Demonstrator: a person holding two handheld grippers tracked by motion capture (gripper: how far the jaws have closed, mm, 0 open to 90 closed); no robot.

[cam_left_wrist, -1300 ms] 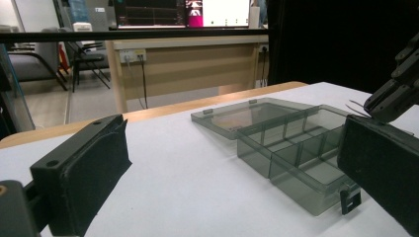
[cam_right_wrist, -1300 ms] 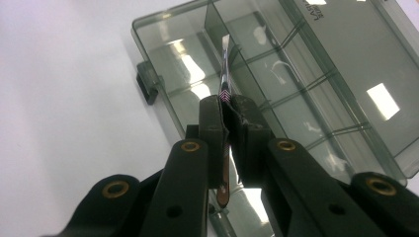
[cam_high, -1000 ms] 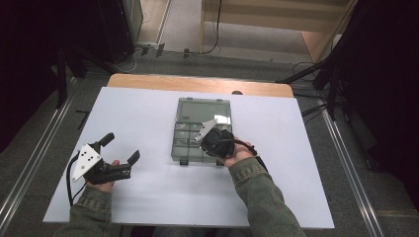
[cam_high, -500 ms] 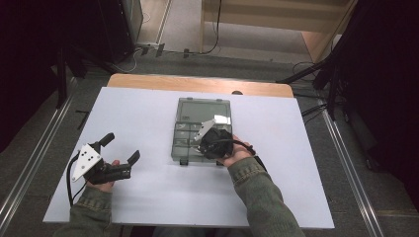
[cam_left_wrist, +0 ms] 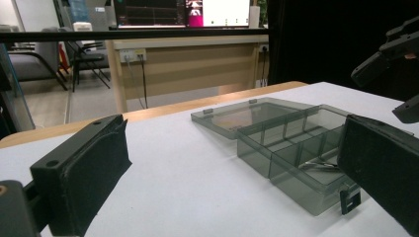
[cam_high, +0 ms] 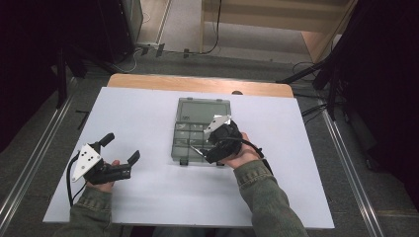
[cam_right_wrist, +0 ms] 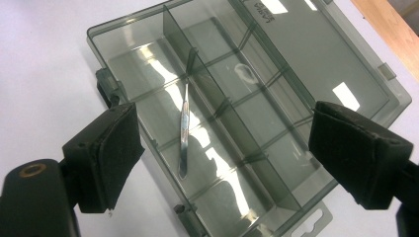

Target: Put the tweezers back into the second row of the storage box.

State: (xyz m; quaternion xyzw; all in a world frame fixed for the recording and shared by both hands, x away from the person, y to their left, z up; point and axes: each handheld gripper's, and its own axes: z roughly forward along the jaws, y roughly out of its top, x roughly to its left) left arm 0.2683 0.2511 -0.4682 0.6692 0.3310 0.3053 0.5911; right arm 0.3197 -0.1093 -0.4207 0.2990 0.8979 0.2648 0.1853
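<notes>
The smoky compartment box (cam_right_wrist: 232,113) lies open mid-frame with metal tweezers (cam_right_wrist: 183,131) inside. My right claw (cam_right_wrist: 227,153) hovers spread and empty above them, so I judge nothing is picked yet. My left claw (cam_high: 120,150), lower left on the surface (cam_high: 148,113), is spread and idle.

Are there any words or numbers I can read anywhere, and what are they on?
None can be read.
Raised lettering on the open lid of the clear grey box: upside down, too small and blurred to read.
Screens behind the desk: bright patches, too blurred to read.
</notes>
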